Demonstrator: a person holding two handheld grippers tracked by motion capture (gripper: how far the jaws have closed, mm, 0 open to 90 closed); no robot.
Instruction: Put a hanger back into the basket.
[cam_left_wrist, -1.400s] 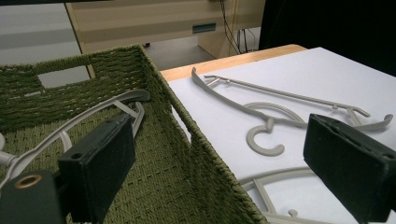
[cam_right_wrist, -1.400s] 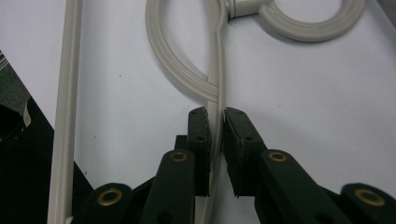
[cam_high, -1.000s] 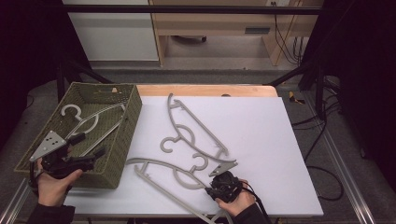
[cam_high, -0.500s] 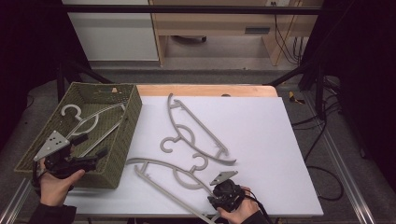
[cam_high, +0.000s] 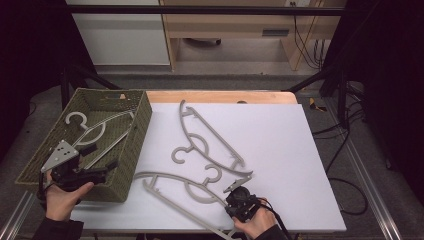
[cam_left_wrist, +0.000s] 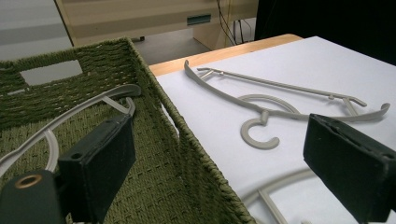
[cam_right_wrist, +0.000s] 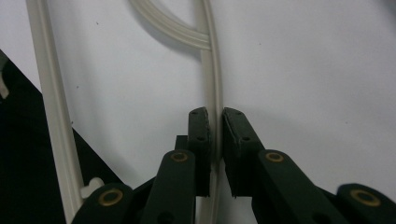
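Since a second ago the right tool (cam_right_wrist: 214, 128) has been drawing its jaws together and is now pinching the thin arm of the grey plastic clothes hanger (cam_high: 187, 187) lying flat at the near edge of the white counter (cam_high: 280, 150), just beside the olive woven basket (cam_high: 131, 150). The left tool (cam_high: 97, 172) is hanging wide apart and holding nothing above the basket, where another grey hanger (cam_high: 87, 131) is already resting. Risks are arising from the narrow bite: the slim, smooth arm is likely to pivot or slip on lifting, and the long frame is liable to catch the neighbouring grey hanger (cam_high: 205, 137) or the basket rim.
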